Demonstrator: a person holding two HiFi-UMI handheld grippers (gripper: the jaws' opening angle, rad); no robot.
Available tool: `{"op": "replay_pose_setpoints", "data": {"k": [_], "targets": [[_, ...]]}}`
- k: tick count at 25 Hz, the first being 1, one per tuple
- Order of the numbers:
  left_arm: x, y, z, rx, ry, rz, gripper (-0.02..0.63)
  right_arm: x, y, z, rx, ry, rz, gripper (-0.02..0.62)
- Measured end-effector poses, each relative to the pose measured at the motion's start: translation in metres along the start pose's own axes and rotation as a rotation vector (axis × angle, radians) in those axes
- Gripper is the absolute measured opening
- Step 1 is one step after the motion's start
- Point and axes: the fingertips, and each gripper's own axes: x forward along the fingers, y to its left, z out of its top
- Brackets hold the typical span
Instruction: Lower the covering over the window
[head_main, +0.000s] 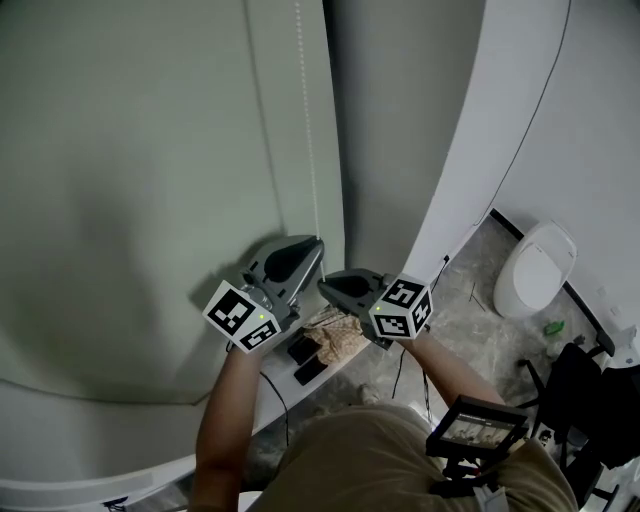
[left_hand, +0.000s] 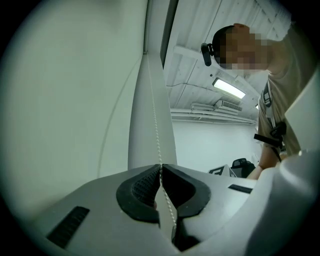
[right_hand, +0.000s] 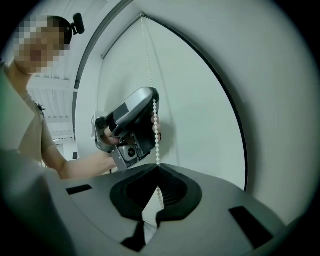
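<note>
A pale roller blind (head_main: 130, 180) covers the window, with a white bead chain (head_main: 305, 120) hanging along its right edge. My left gripper (head_main: 319, 244) is shut on that chain, and in the left gripper view its black pads (left_hand: 137, 187) pinch the bead chain (left_hand: 154, 120) where they meet at the left gripper (left_hand: 160, 166) tips. Just below it on the same chain, my right gripper (head_main: 322, 286) is also shut. In the right gripper view the bead chain (right_hand: 156, 135) runs down from the left gripper (right_hand: 131, 125) into the closed tips of the right gripper (right_hand: 159, 167).
A window sill below the grippers holds a crumpled cloth (head_main: 337, 335) and two dark phones (head_main: 305, 357). A white wall column (head_main: 480, 130) stands to the right. On the floor beyond are a white toilet-like unit (head_main: 536, 268), cables and a dark stand with a screen (head_main: 476, 428).
</note>
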Motion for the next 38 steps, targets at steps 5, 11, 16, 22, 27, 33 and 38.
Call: {"op": "replay_pose_setpoints", "data": {"k": [5,11,16,22,27,33,38], "targets": [[-0.001,0.003,0.004,-0.022,-0.03,0.011,0.023,0.001,0.005,0.005,-0.074,0.028,-0.014,0.009],[-0.01,0.01,-0.021,-0.043,0.011,0.037,0.023,-0.009,0.006,0.014,-0.144,0.027,0.043,0.042],[-0.02,0.005,-0.042,-0.072,0.028,0.036,0.023,-0.03,0.004,0.075,-0.102,-0.149,0.009,0.092],[-0.012,-0.024,-0.06,-0.129,0.047,-0.046,0.023,-0.032,0.021,0.113,-0.223,-0.232,-0.048,0.091],[-0.017,-0.033,-0.078,-0.136,0.095,-0.084,0.023,-0.032,0.021,0.12,-0.227,-0.235,-0.056,0.045],[-0.023,-0.034,-0.085,-0.118,0.114,-0.094,0.023,-0.029,0.019,0.112,-0.127,-0.219,-0.023,0.008],[-0.035,-0.026,-0.054,-0.184,0.017,-0.114,0.132,-0.037,0.009,0.111,-0.082,-0.237,-0.024,0.008]]}}
